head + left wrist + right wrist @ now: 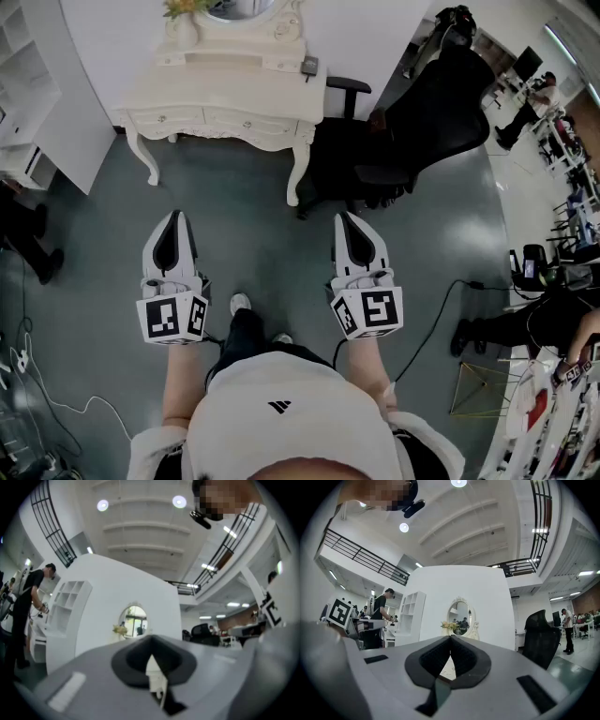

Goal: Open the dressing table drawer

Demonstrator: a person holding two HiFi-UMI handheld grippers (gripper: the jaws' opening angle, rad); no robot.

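Left gripper: the left gripper (174, 217) is held in front of the person above the floor (253, 225). It points toward the dressing table. In its own view the two jaws are pressed together at their tips (151, 638) and nothing is pinched between them.
Right gripper: the right gripper (344, 217) is held beside the left one, well apart from it, and points the same way. Its jaws meet at the tips (450, 637) and it holds nothing.
Marker cubes: one cube sits at the rear of each gripper, left (173, 317) and right (367, 312), just ahead of the person's forearms.
Dressing table: the white dressing table (220, 94) stands against the white wall on curved legs. It is well apart from both grippers, ahead of them and between their lines.
Drawer: the drawer (246, 120) is in the front apron under the surface. Its front lies flush with the drawer front beside it, so it is closed. Neither gripper touches it.
On the surface: an oval mirror (239, 7) stands at the back. A pale vase of yellow flowers (185, 28) is to the mirror's left. A small dark object (308, 66) lies at the right edge; what it is cannot be told.
Chair: a black office chair (422, 112) stands just beside the table's right end.
Shelf unit: a white shelf unit (37, 94) stands to the left of the table.
Bystander: in the right gripper view a person in dark clothes (379, 616) stands by the shelf unit.
Cable: a black cable (431, 328) runs across the floor to the person's right.
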